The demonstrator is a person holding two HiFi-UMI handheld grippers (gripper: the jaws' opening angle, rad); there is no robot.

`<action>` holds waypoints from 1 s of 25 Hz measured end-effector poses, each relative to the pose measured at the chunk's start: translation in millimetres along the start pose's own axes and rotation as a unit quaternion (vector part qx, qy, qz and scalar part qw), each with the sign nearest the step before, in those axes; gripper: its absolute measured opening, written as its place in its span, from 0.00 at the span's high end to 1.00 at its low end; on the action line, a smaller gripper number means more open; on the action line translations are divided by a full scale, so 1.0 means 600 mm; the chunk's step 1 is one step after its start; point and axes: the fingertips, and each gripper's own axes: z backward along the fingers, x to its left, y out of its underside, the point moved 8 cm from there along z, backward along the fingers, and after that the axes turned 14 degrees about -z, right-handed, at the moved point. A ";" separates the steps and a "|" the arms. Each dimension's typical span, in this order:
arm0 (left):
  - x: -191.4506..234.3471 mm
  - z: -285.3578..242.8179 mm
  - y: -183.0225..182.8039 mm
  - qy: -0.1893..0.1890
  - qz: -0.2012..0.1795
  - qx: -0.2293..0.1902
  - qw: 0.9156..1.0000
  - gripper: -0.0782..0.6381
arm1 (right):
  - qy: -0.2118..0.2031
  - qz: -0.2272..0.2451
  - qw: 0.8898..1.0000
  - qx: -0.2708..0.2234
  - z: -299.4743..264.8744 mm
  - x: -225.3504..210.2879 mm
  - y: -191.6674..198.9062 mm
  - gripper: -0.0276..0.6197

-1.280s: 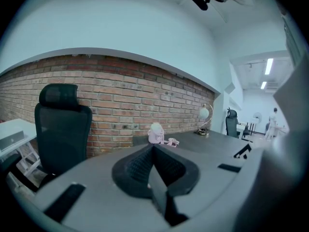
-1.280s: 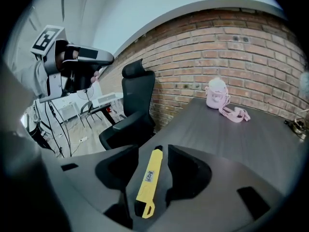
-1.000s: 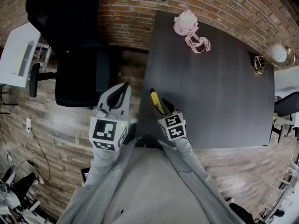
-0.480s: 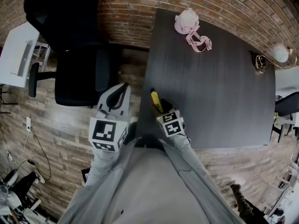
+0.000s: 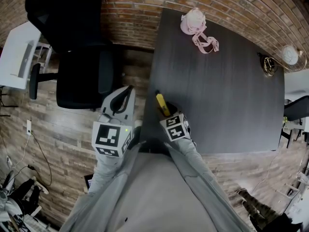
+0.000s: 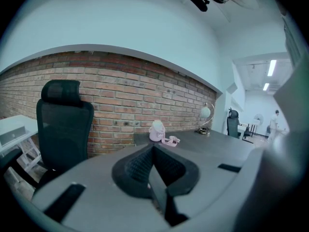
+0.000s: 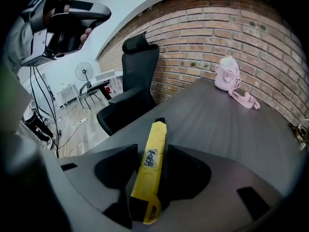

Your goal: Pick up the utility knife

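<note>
Forward, right gripper [image 5: 170,113] clamps utility knife [image 7: 153,151].

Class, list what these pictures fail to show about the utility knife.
- Label print on the utility knife: blurred, too small, right gripper view.
- Knife's rear end, head view: hidden by the right gripper.
- Whether it is off the table: right gripper's body covers its underside.

Soft, even indoor light, rather muted. The head view is sharp yet bows strongly at its edges. Both gripper views sit inside dark round vignettes; ceiling strip lights [image 6: 272,67] glare, and the utility knife [image 7: 153,144] looks crisp.
</note>
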 end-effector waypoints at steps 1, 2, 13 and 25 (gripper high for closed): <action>-0.001 0.000 0.001 0.000 0.001 0.000 1.000 0.87 | 0.000 0.000 1.000 0.000 0.000 0.000 0.000 0.65; -0.001 0.001 0.002 -0.001 0.001 0.000 1.000 0.87 | 0.001 -0.001 1.000 -0.001 -0.001 -0.001 0.001 0.65; -0.004 0.007 0.002 -0.008 0.002 0.000 1.000 0.87 | 0.006 -0.011 1.000 0.003 0.001 -0.006 -0.001 0.74; -0.002 0.009 -0.003 -0.014 0.002 -0.003 1.000 0.87 | 0.003 -0.032 0.999 -0.009 0.011 -0.015 -0.005 0.74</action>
